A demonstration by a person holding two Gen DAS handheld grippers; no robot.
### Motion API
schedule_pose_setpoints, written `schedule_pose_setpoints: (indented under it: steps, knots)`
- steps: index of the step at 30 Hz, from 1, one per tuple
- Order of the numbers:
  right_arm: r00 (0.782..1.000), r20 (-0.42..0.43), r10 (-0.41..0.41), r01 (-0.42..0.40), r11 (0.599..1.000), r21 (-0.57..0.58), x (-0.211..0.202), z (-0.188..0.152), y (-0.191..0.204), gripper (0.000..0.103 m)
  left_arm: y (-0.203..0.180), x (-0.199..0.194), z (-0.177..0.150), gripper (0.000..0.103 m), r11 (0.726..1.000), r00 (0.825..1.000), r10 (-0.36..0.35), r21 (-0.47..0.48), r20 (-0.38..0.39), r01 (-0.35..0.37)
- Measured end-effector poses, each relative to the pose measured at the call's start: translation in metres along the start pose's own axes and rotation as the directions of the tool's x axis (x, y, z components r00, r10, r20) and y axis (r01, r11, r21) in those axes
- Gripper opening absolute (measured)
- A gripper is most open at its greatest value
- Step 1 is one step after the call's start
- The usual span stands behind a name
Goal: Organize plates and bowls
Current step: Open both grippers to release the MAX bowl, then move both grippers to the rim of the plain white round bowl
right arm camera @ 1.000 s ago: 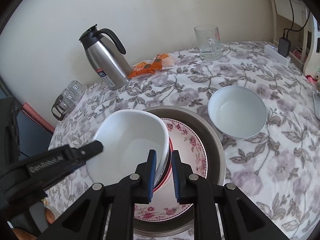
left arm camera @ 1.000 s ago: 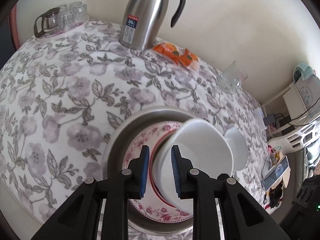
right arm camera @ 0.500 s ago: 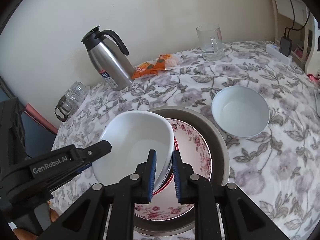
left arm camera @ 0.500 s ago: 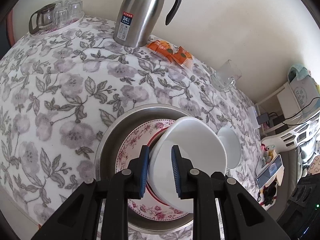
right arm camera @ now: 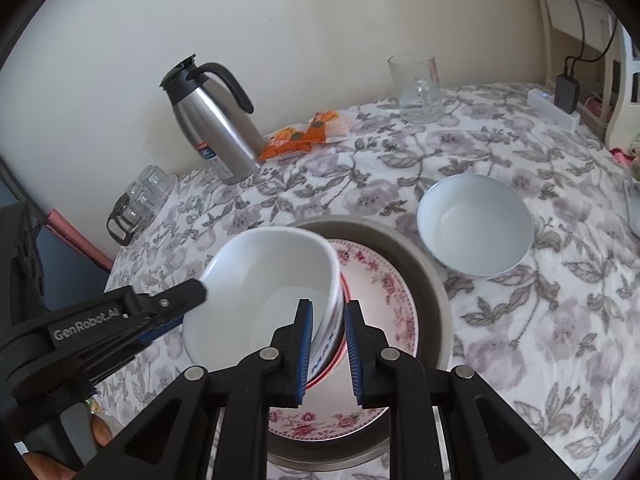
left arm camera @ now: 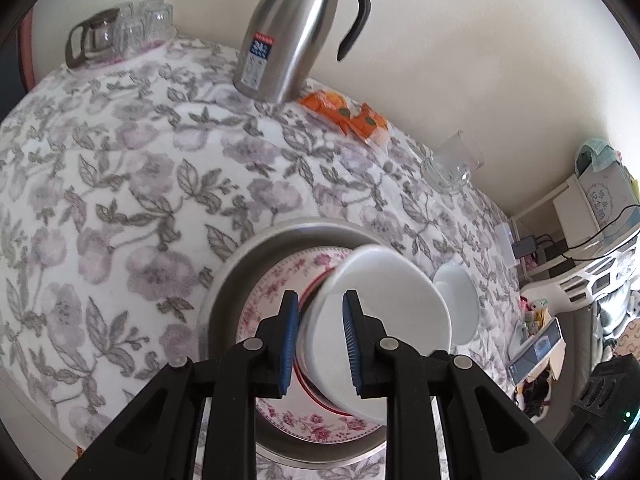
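Little has moved since a second ago: your left gripper (left arm camera: 320, 342) and right gripper (right arm camera: 328, 346) still clench opposite rims of the tilted white bowl (right arm camera: 264, 288) above the floral plate (right arm camera: 384, 292) in the metal basin (right arm camera: 432, 292). A second white bowl (right arm camera: 476, 224) sits on the tablecloth (left arm camera: 120, 184), just beside the basin.
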State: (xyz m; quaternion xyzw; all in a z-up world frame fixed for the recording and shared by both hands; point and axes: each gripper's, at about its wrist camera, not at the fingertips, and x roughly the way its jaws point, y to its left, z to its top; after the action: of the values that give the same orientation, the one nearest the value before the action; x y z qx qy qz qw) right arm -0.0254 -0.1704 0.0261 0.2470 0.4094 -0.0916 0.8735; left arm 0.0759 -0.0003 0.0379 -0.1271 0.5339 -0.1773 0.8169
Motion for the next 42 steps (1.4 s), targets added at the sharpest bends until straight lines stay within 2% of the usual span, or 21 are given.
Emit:
schedule_pose_setpoints:
  steps: [6,7,8,9,10,11,13,16,17,19,21,23,26,34,42]
  knots:
    - [0.999,0.037,-0.022,0.022,1.0,-0.001,-0.011,0.005,-0.002,0.019,0.002,-0.019,0.005,0.025,1.0,0.998,0.009,-0.018,0.07,-0.008]
    - [0.999,0.04,-0.028,0.028,1.0,0.003,-0.012,0.005,-0.003,0.02,0.002,-0.021,0.005,0.029,1.0,0.997,0.018,-0.019,0.079,-0.016]
    - [0.998,0.044,-0.034,0.033,0.999,0.007,-0.013,0.006,-0.005,0.028,0.002,-0.023,0.006,0.034,0.999,0.996,0.029,-0.023,0.089,-0.027]
    - [0.998,0.046,-0.042,0.042,0.999,0.007,-0.013,0.007,-0.005,0.032,0.002,-0.023,0.006,0.047,0.999,0.995,0.037,-0.026,0.095,-0.035]
    - [0.997,0.047,-0.059,0.059,0.998,0.003,-0.014,0.007,-0.005,0.043,0.002,-0.023,0.006,0.057,0.999,0.994,0.047,-0.028,0.098,-0.045]
    - [0.996,0.049,-0.073,0.073,0.997,-0.004,-0.014,0.007,-0.005,0.052,0.003,-0.023,0.006,0.06,0.998,0.993,0.063,-0.032,0.098,-0.06]
    - [0.995,0.053,-0.087,0.088,0.996,-0.024,-0.014,0.007,-0.002,0.056,0.003,-0.022,0.006,0.06,0.996,0.992,0.08,-0.034,0.095,-0.077]
    - [0.995,0.054,-0.087,0.089,0.995,-0.043,-0.011,0.007,0.001,0.073,0.004,-0.018,0.006,0.063,0.993,0.99,0.116,-0.03,0.081,-0.113]
    - [0.994,0.053,-0.091,0.094,0.994,-0.054,-0.01,0.006,0.002,0.078,0.003,-0.017,0.005,0.066,0.992,0.989,0.128,-0.028,0.076,-0.126]
    - [0.993,0.054,-0.103,0.107,0.992,-0.07,-0.009,0.006,0.003,0.081,0.004,-0.014,0.004,0.087,0.988,0.985,0.154,-0.029,0.077,-0.152]
    - [0.991,0.055,-0.118,0.122,0.989,-0.085,-0.007,0.005,0.003,0.085,0.006,-0.013,0.003,0.088,0.982,0.978,0.188,-0.029,0.085,-0.187]
    - [0.99,0.057,-0.128,0.132,0.987,-0.088,-0.006,0.005,0.002,0.094,0.007,-0.012,0.003,0.089,0.976,0.972,0.219,-0.03,0.09,-0.217]
    - [0.989,0.065,-0.134,0.139,0.987,-0.084,-0.007,0.006,-0.001,0.102,0.009,-0.012,0.002,0.094,0.968,0.963,0.25,-0.034,0.097,-0.248]
    - [0.985,0.082,-0.15,0.155,0.986,-0.061,-0.012,0.008,-0.015,0.103,0.005,-0.018,0.001,0.095,0.948,0.936,0.319,-0.058,0.146,-0.314]
    - [0.978,0.108,-0.181,0.176,0.983,0.058,-0.028,0.017,-0.062,0.103,-0.015,-0.032,-0.004,0.096,0.947,0.919,0.32,-0.047,0.229,-0.317]
